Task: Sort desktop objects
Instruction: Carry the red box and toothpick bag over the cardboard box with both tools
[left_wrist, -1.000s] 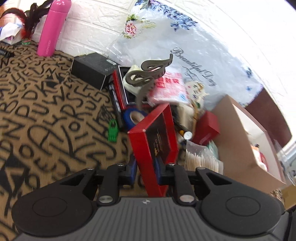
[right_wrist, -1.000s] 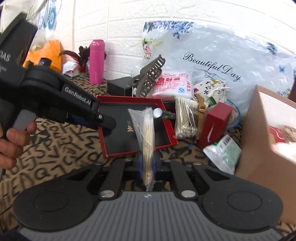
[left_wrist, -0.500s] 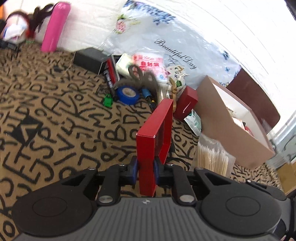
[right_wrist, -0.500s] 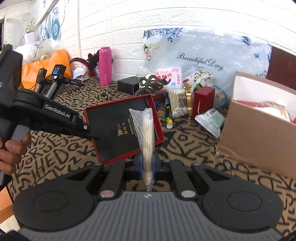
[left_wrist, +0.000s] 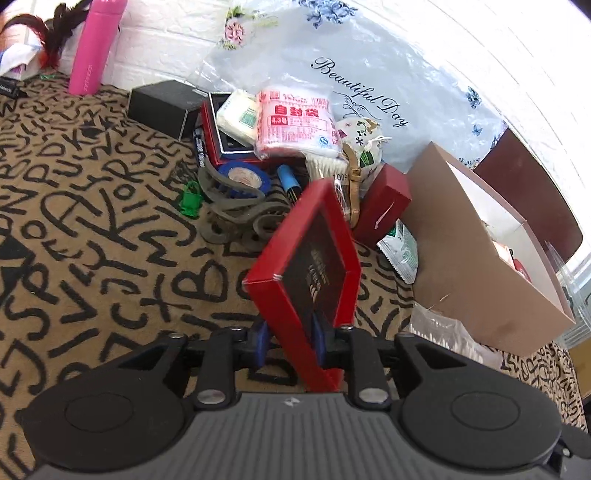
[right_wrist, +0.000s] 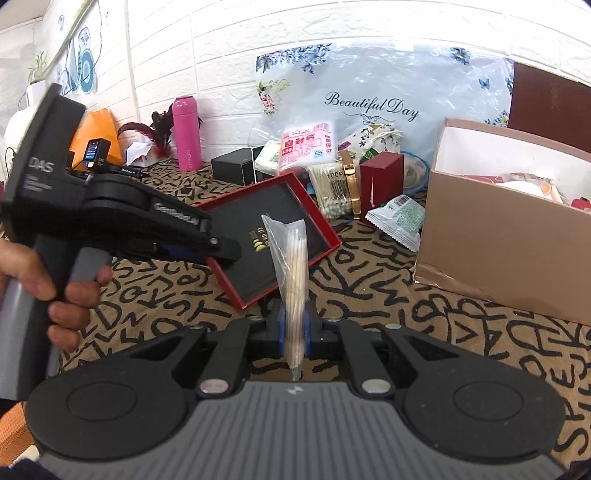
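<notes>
My left gripper (left_wrist: 289, 338) fingers pinch the red tray (left_wrist: 308, 266) by its rim, tilted above the bench (left_wrist: 92, 229). Right gripper (right_wrist: 294, 328) fingers clamp the toothpick bag (right_wrist: 290, 266), upright, just in front of the tray.

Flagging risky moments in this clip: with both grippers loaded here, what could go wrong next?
The left gripper pinches the red tray only at one corner, tilted, so it may twist loose. The right gripper holds the thin bag of sticks near its bottom; it could slip or snag the tray.
</notes>
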